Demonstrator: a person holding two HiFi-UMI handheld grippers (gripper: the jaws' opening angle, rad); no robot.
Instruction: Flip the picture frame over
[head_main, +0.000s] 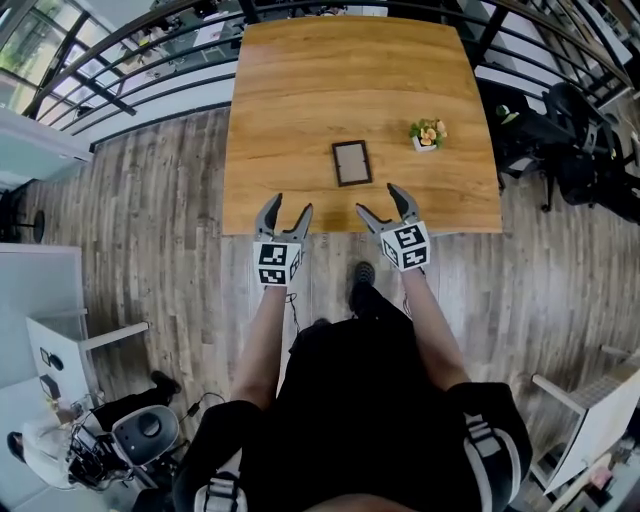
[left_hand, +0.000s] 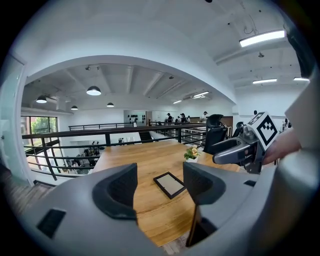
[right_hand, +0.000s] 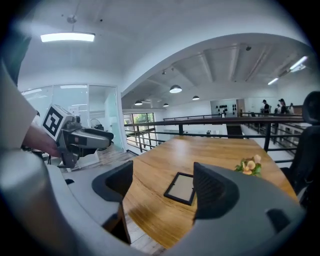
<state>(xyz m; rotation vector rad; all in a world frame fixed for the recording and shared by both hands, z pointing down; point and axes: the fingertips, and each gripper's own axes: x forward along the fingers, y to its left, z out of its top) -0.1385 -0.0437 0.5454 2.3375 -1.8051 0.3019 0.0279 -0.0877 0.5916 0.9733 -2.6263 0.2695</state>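
1. The fingers (left_hand: 117, 192) of the left gripper (head_main: 290, 205) are standing wide apart with nothing between them, and the right gripper (head_main: 378, 200) is showing the same wide, empty gap in its own view.
2. Both grippers are hovering at the near edge of the table (head_main: 330, 80), side by side and pointing slightly downward, well apart from anything on it.
3. The picture frame (head_main: 351, 162) is lying flat on the wood, ahead of the grippers and roughly between their two lines of aim, nearer the front edge than the middle. Whether its front or back is facing up, I cannot tell.
4. Judging by this, the reach toward the frame is the step in hand; no contact is being made yet.
5. The next move is likely calling for one gripper to get a jaw under a thin edge of the frame, while the other is steadying it against sliding.
6. Counting: two grippers, one picture frame, one small pot of flowers (head_main: 427, 134) standing to the frame's right, and one table.
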